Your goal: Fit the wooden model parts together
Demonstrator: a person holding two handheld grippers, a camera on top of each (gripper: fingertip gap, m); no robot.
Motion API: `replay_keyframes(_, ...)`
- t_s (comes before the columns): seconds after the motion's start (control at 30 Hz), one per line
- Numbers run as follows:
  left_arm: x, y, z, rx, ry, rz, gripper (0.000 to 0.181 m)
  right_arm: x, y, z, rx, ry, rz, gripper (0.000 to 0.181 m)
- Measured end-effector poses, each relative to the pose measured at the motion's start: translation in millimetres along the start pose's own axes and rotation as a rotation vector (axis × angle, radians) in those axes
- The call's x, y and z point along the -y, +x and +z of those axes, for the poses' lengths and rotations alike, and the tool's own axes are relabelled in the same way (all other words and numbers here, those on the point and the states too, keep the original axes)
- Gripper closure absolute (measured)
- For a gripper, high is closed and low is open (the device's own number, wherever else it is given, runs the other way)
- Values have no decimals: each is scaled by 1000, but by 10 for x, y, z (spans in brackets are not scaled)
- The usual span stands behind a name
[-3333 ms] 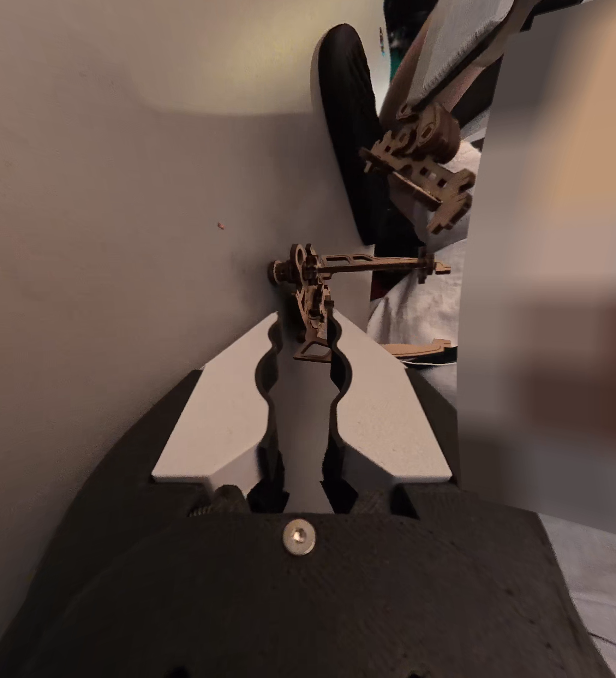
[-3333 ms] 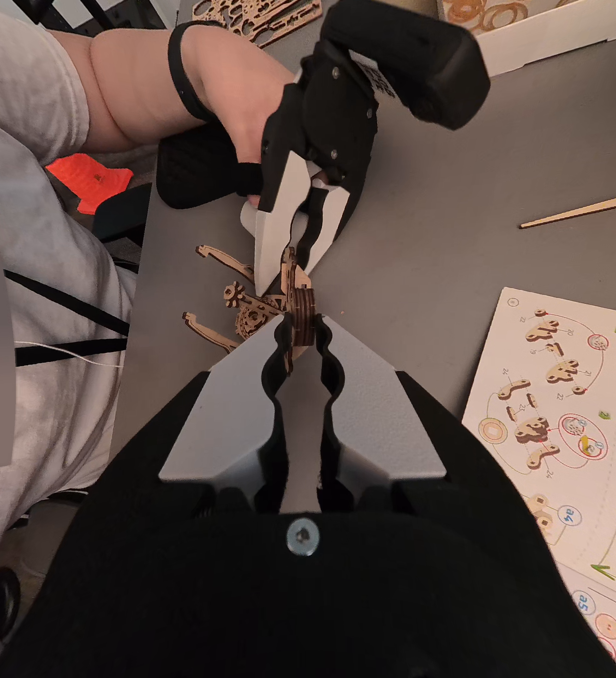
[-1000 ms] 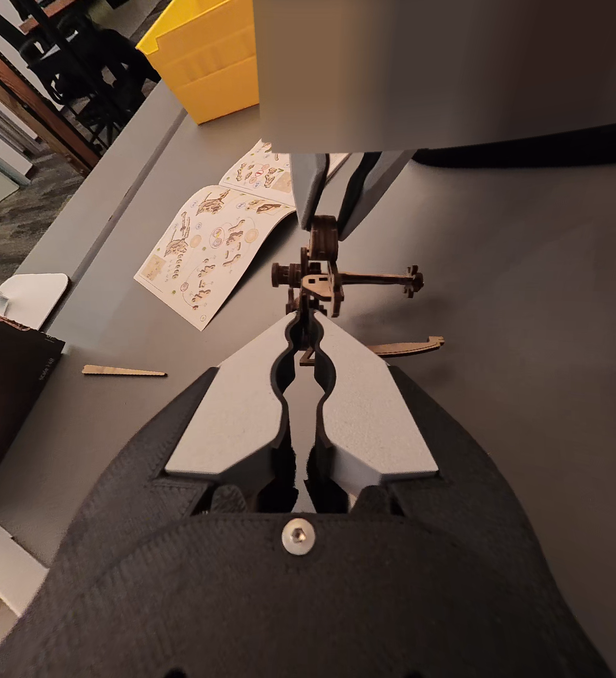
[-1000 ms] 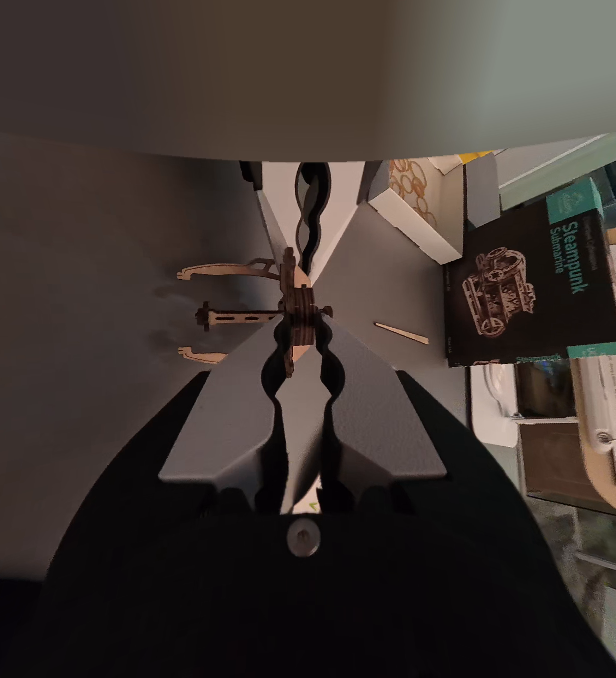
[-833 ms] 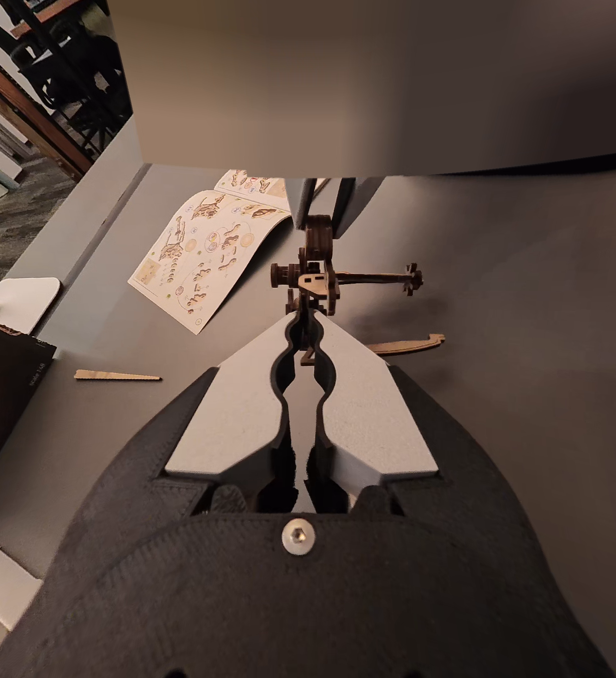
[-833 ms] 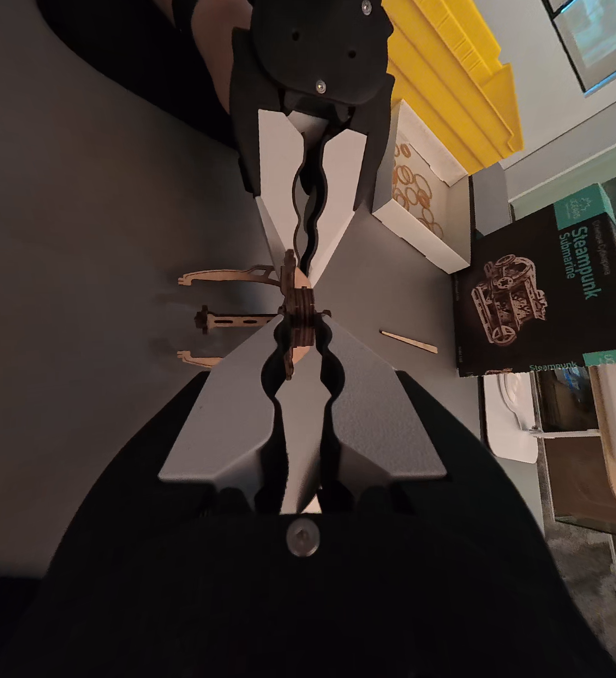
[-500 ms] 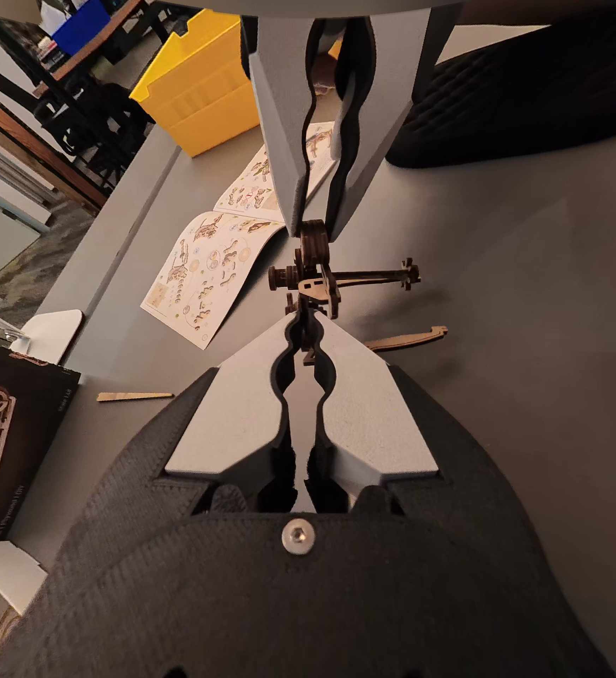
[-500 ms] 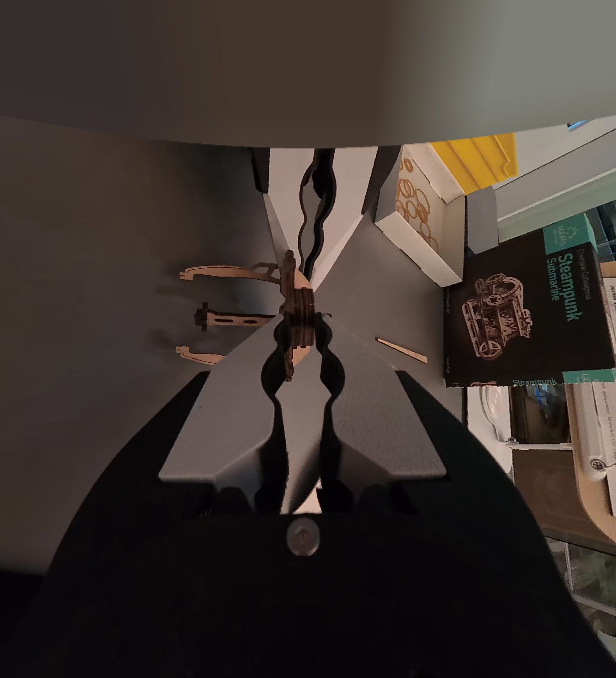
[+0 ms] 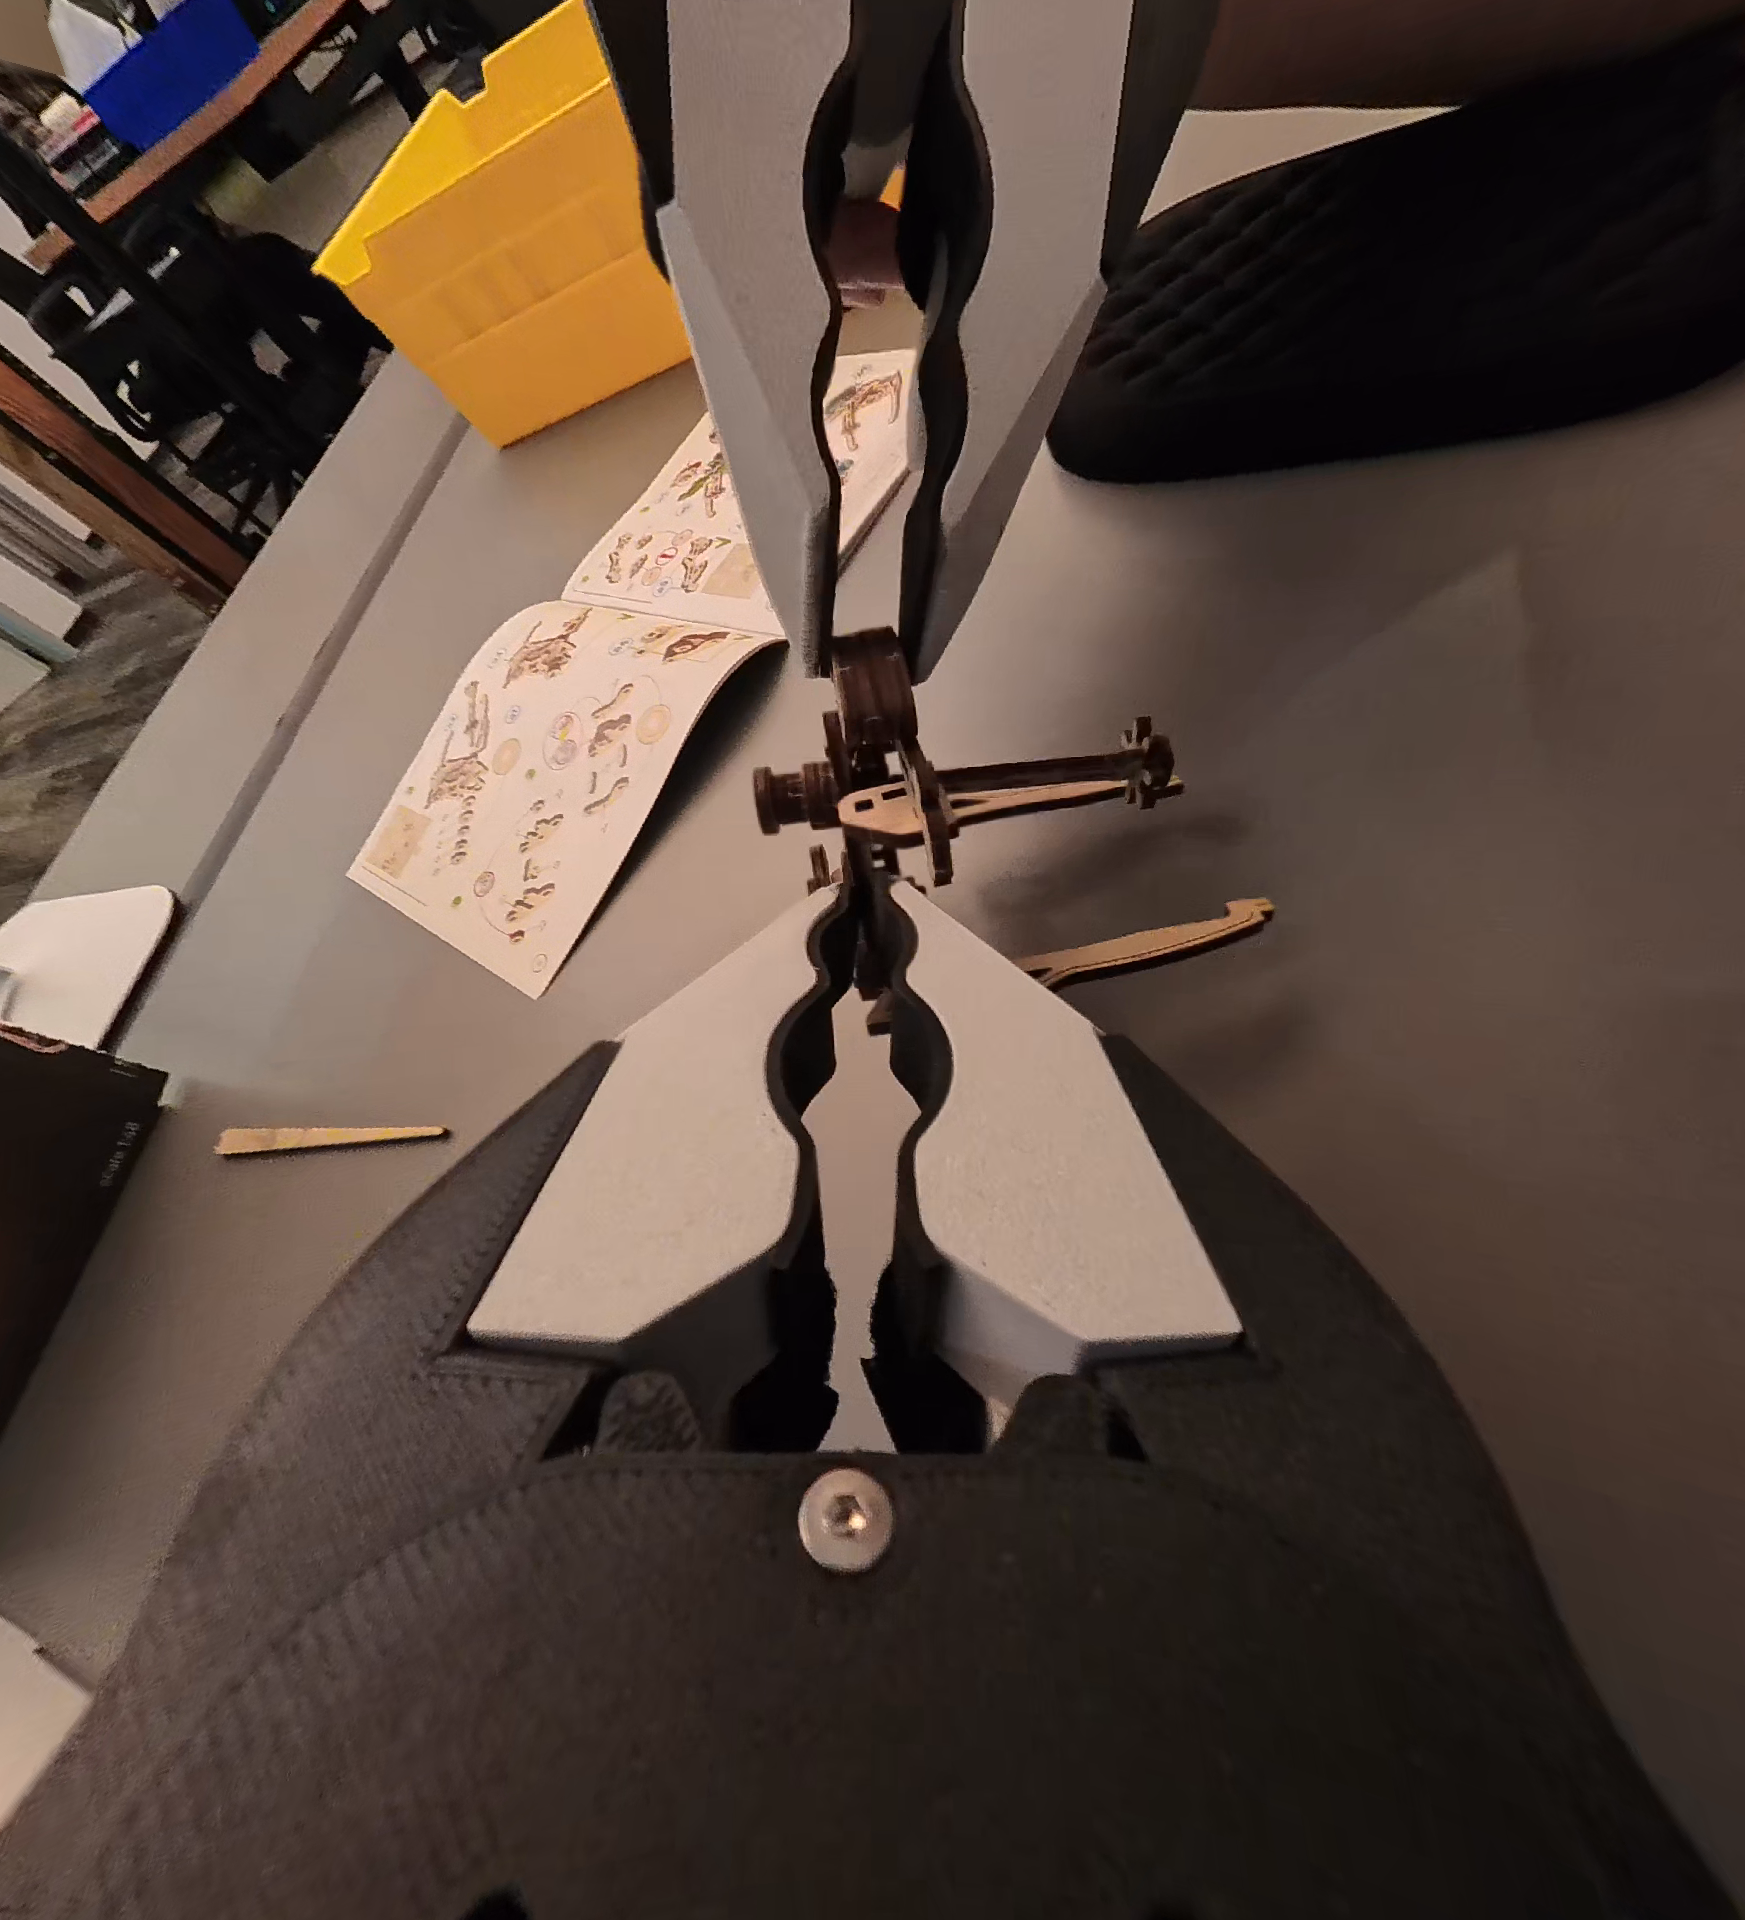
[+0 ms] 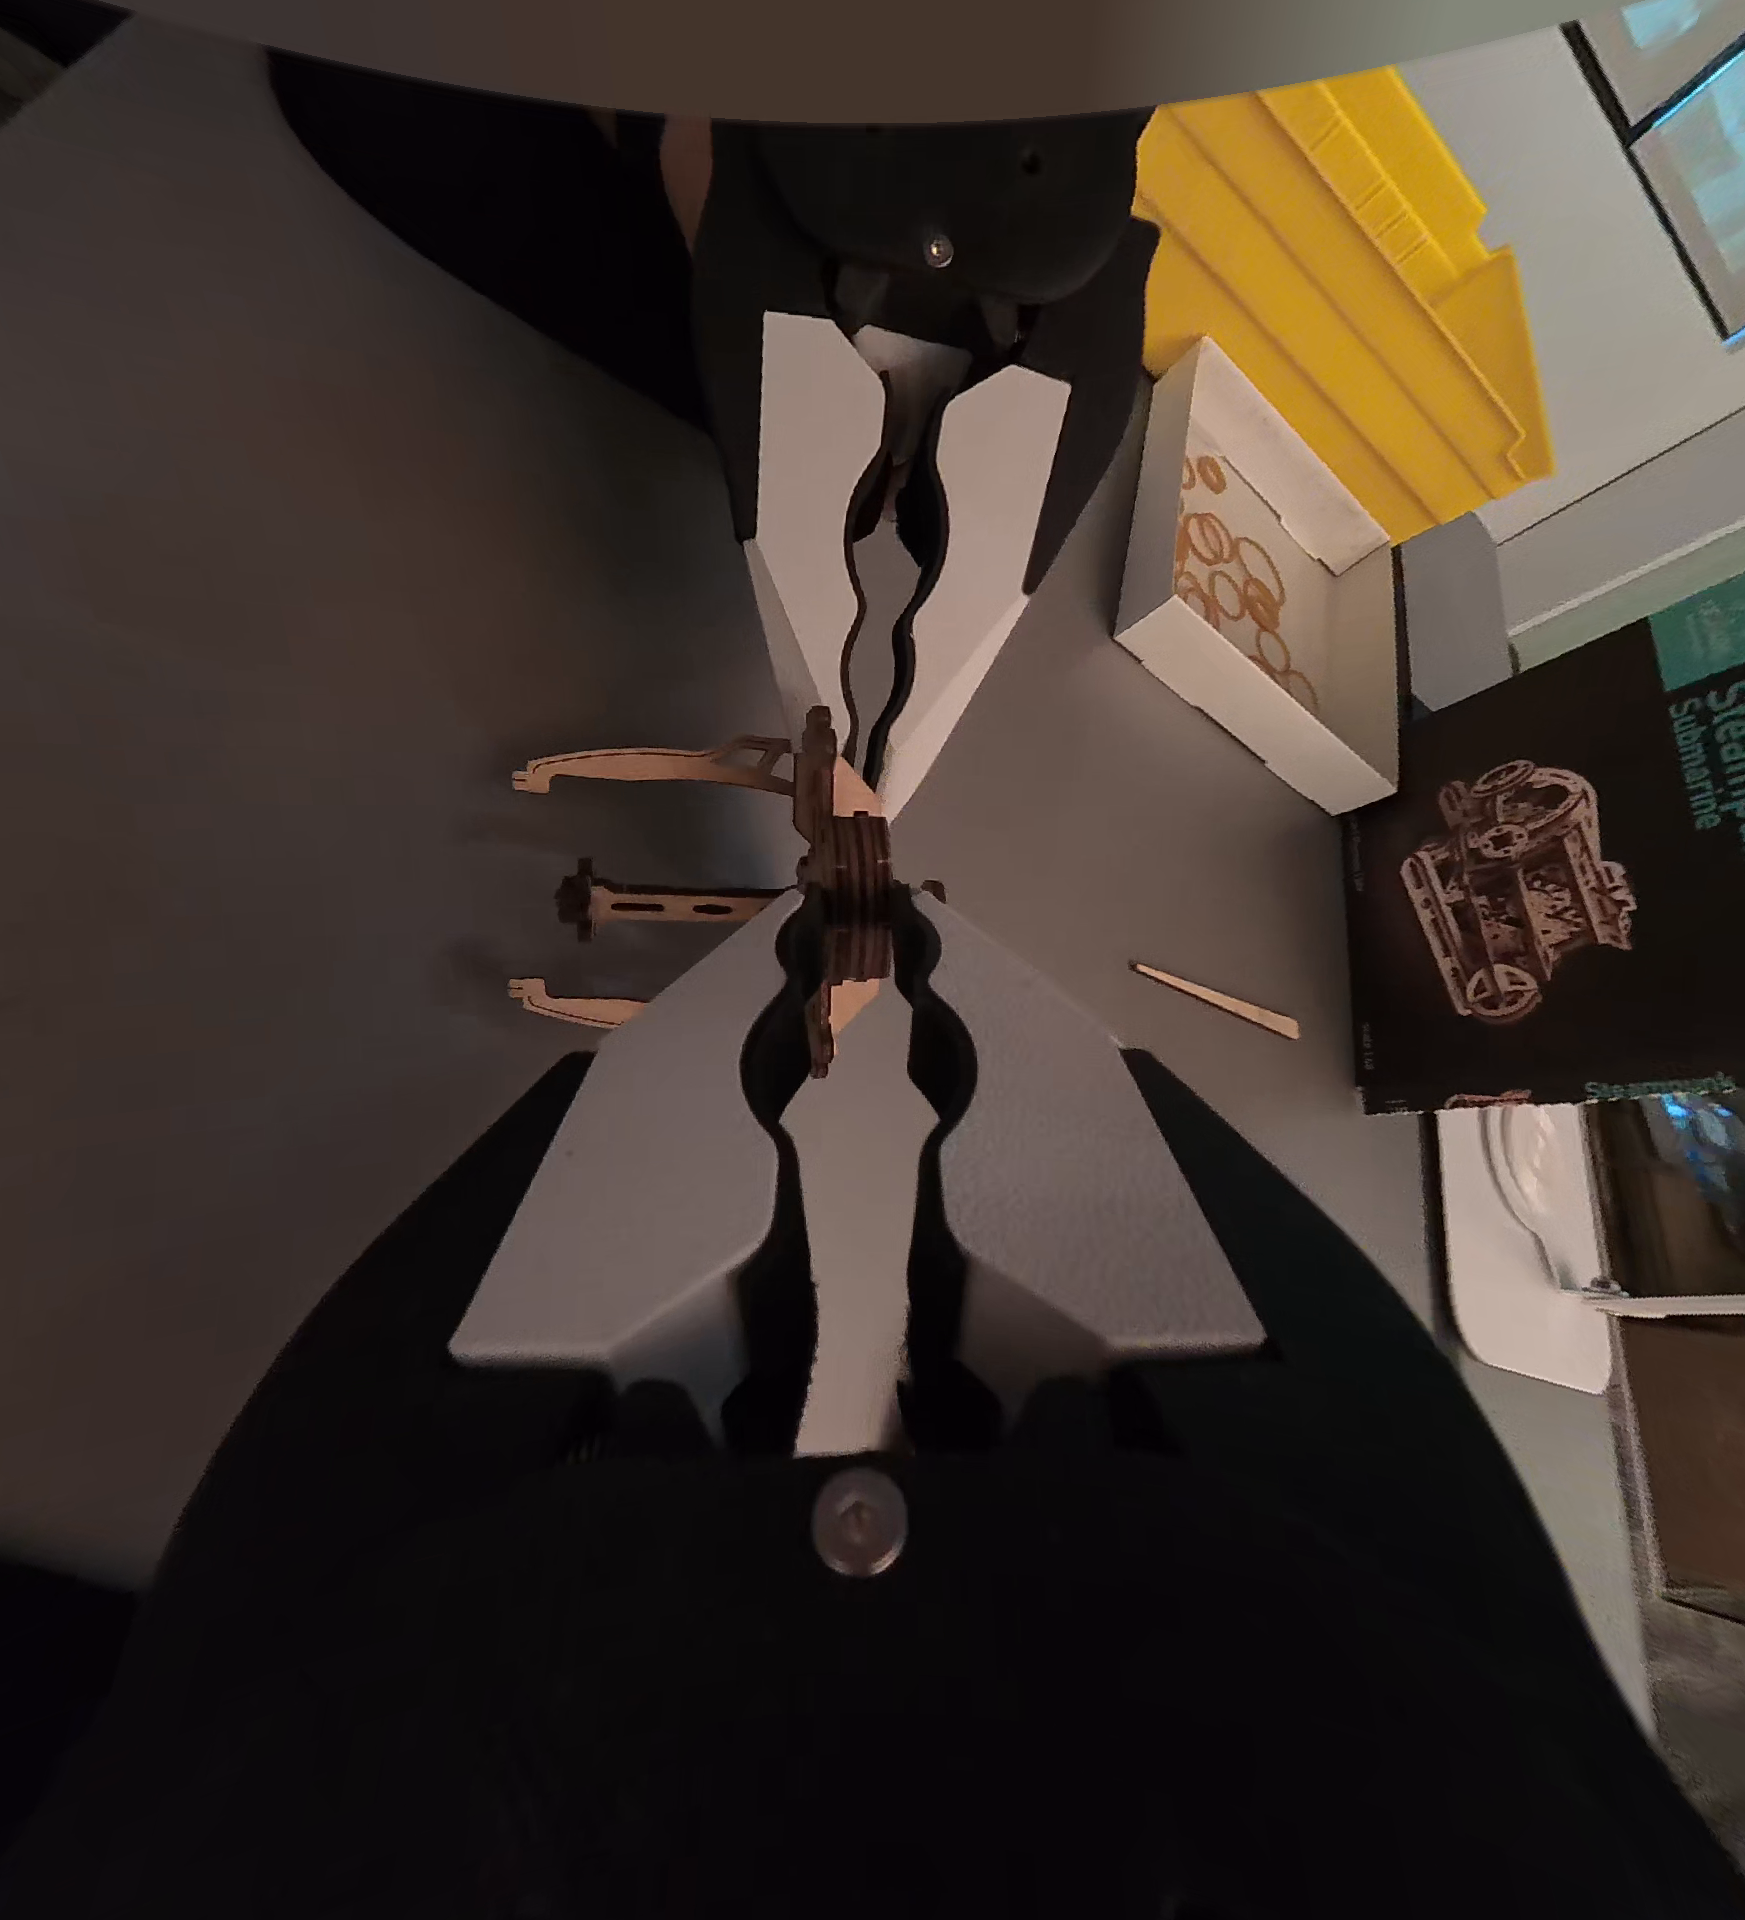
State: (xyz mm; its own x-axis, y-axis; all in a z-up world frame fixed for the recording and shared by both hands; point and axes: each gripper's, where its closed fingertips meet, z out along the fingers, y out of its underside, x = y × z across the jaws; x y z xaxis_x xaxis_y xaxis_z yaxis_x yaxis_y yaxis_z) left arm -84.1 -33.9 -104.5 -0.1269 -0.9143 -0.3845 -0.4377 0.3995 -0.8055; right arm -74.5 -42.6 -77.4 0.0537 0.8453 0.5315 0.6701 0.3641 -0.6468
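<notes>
A small wooden model assembly (image 9: 873,805) with a stacked round hub, a thin axle and curved arms hangs above the grey table (image 9: 1470,935), held from both sides. My left gripper (image 9: 863,904) is shut on its lower flat piece. My right gripper (image 10: 852,904) is shut on the stacked hub (image 10: 847,883). In the left wrist view the right gripper (image 9: 863,649) comes from above onto the hub. In the right wrist view the left gripper (image 10: 863,774) comes from the far side. The axle (image 10: 650,902) and curved arms (image 10: 639,774) stick out to the left.
An open instruction booklet (image 9: 577,779) lies on the table. A loose wooden sliver (image 9: 328,1140) lies near a dark kit box (image 10: 1574,862). A white box of wooden rings (image 10: 1252,582) and a yellow bin (image 9: 504,270) stand farther off. A black padded cushion (image 9: 1470,312) rests at the table's far side. The loose wooden sliver (image 9: 328,1140) sits 20 cm or so from the ends of my left fingers. Seen from the right wrist view (image 10: 1220,1002) as well.
Both grippers keep their hold on the assembly. Over three seconds the pair swung round from the person's side to over the table. In the last half second the views shifted only slightly.
</notes>
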Motion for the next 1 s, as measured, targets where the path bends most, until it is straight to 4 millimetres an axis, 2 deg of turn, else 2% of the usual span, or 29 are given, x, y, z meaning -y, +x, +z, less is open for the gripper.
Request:
replay_keyframes(0.13, -73, 0, 40, -83, -8, -154, 181, -102, 33, 65, 86, 13, 218, 170)
replay_keyframes(0.33, -122, -38, 61, -374, 29, -676, 181, -225, 152, 147, 328, 41, 665, 170)
replay_keyframes(0.43, -161, -48, 53, -490, 27, -851, 181, -270, 143, 200, 429, 44, 847, 170)
replay_keyframes(0.6, -216, -16, 71, -558, -4, -930, 181, -361, 113, 265, 567, -16, 1035, 170)
replay_keyframes(0.83, -253, -4, 63, -672, -17, -1103, 181, -374, 96, 289, 664, 15, 1225, 170)
replay_keyframes(1.0, -256, 8, 73, -666, -23, -1096, 181, -419, 72, 300, 688, 45, 1334, 170)
